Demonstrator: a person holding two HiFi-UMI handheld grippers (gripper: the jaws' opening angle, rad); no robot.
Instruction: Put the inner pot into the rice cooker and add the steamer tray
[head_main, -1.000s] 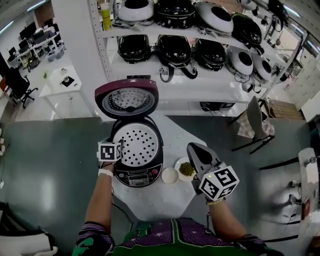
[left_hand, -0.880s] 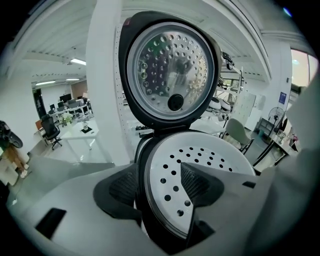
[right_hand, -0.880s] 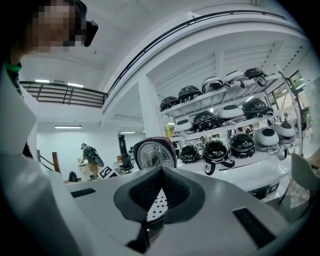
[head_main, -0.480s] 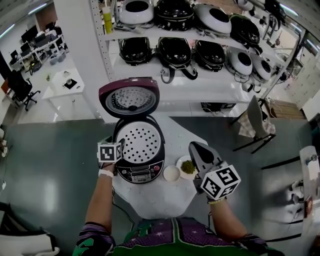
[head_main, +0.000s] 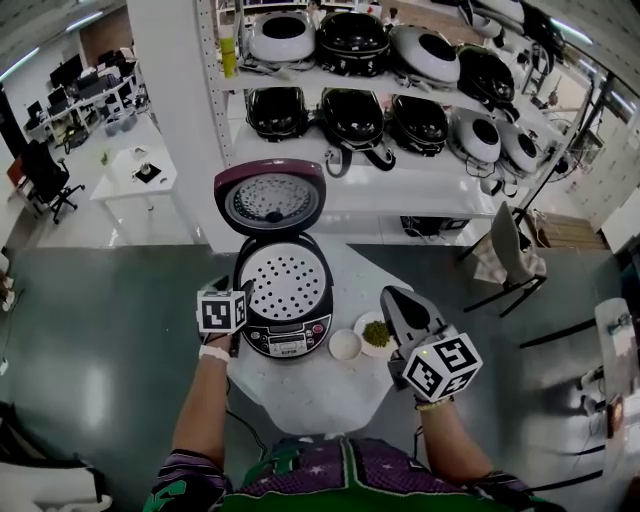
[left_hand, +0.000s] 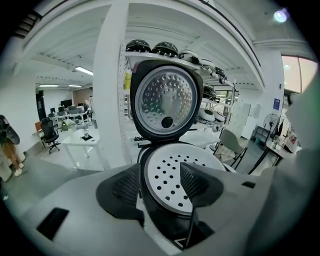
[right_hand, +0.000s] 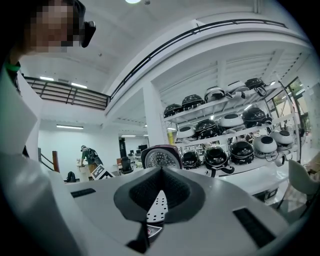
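Rice cooker (head_main: 287, 305) stands on the white table (head_main: 300, 395), with its lid (head_main: 270, 200) hinged up and back. The perforated steamer tray (head_main: 285, 283) lies flat in the cooker's mouth. The inner pot is not visible; whatever sits under the tray is hidden.

Left gripper (left_hand: 159, 181): jaws have just been opening and now stand wide. The cooker's near rim shows between them, but the pads are clear of it and hold nothing. Right gripper (head_main: 398, 303): jaws together, empty, held off to the cooker's right.

Handling, as a judgement: the tray looks thin, stiff, light and smooth, so it would probably slip under a flat pinch. The edge is the place to grip it, since the holes offer no purchase.

Nearby: a small white bowl (head_main: 345, 345) and a dish of green stuff (head_main: 375, 335) sit just beside the cooker's right front, in the way of any low reach by the right gripper. Shelves of other cookers (head_main: 400, 110) stand well behind.
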